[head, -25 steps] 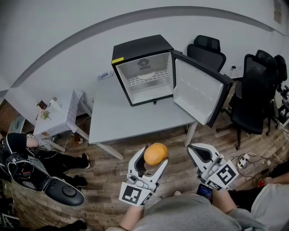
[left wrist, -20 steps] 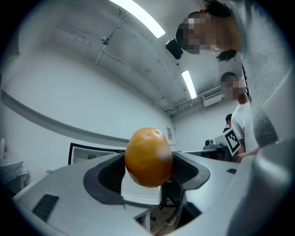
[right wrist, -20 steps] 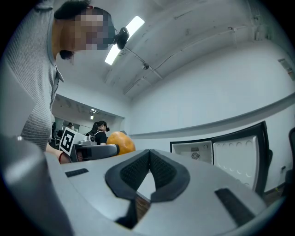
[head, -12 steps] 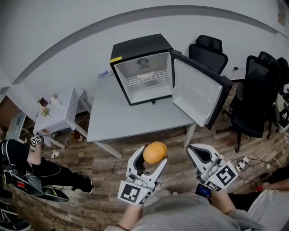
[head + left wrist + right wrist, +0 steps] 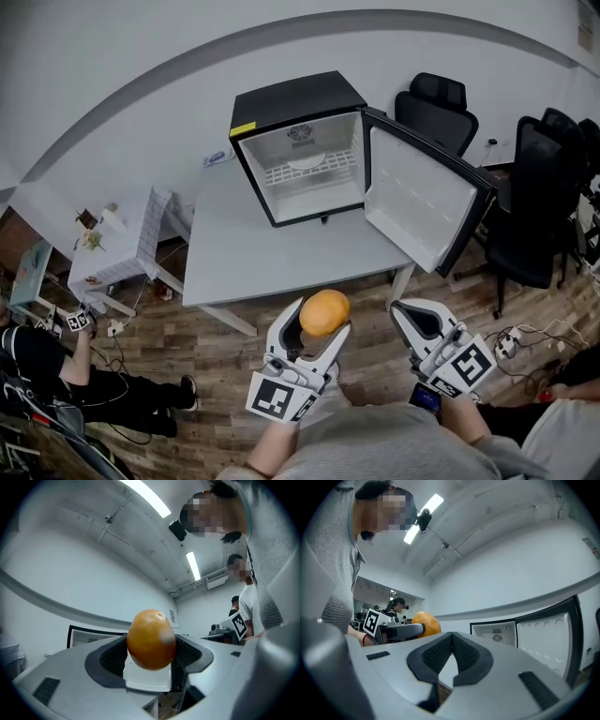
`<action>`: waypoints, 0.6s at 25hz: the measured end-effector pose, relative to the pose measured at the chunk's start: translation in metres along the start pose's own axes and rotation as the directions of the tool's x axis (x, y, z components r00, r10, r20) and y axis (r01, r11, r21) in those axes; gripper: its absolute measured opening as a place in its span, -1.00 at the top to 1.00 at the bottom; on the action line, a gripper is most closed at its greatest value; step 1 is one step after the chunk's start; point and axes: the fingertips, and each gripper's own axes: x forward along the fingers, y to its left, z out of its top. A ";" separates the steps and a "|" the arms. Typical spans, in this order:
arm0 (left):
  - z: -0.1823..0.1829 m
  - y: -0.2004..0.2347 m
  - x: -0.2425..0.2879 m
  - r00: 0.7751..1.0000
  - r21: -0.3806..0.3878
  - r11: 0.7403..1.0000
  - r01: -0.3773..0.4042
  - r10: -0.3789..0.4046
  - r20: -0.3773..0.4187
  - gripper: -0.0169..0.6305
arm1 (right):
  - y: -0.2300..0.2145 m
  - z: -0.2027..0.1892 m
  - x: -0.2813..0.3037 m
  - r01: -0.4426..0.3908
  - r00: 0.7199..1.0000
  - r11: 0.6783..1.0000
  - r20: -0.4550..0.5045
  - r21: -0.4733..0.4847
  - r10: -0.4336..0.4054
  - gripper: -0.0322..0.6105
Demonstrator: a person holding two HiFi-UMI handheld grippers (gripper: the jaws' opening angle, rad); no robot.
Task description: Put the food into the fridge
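An orange [image 5: 324,312] [image 5: 151,639] sits pinched between the pads of my left gripper [image 5: 319,330] [image 5: 151,654], held over the wooden floor just short of the table's front edge. My right gripper [image 5: 412,317] [image 5: 451,660] is beside it on the right, jaws shut with nothing between them; the orange [image 5: 425,623] shows past it on the left. The black mini fridge [image 5: 302,141] [image 5: 501,632] stands on the grey table [image 5: 272,253] with its door [image 5: 427,206] swung wide to the right. Inside I see white walls and a wire shelf [image 5: 309,169].
Black office chairs [image 5: 436,105] stand behind and right of the fridge door. A small white side table [image 5: 131,239] is left of the grey table. A person's legs [image 5: 103,394] lie on the floor at lower left. A power strip [image 5: 511,336] and cables are at right.
The view has shifted slightly, so the fridge and table sit a little further right. The person at lower left has moved toward the left edge. Both grippers hold the same pose.
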 end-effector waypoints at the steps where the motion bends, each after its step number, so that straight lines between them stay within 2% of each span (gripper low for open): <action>1: -0.001 0.006 0.003 1.000 -0.002 1.000 0.005 -0.005 0.000 -0.05 | -0.002 -0.001 0.006 0.002 1.000 1.000 -0.001 -0.001 -0.002 0.86; 8: -0.007 0.051 0.028 0.999 -0.010 1.000 0.028 -0.028 0.018 -0.05 | -0.019 -0.010 0.052 0.007 1.000 1.000 -0.003 -0.002 -0.007 0.86; 15: -0.016 0.101 0.059 0.999 -0.015 0.999 0.040 -0.040 0.004 -0.05 | -0.047 -0.017 0.101 0.016 1.000 1.000 -0.015 -0.006 -0.016 0.86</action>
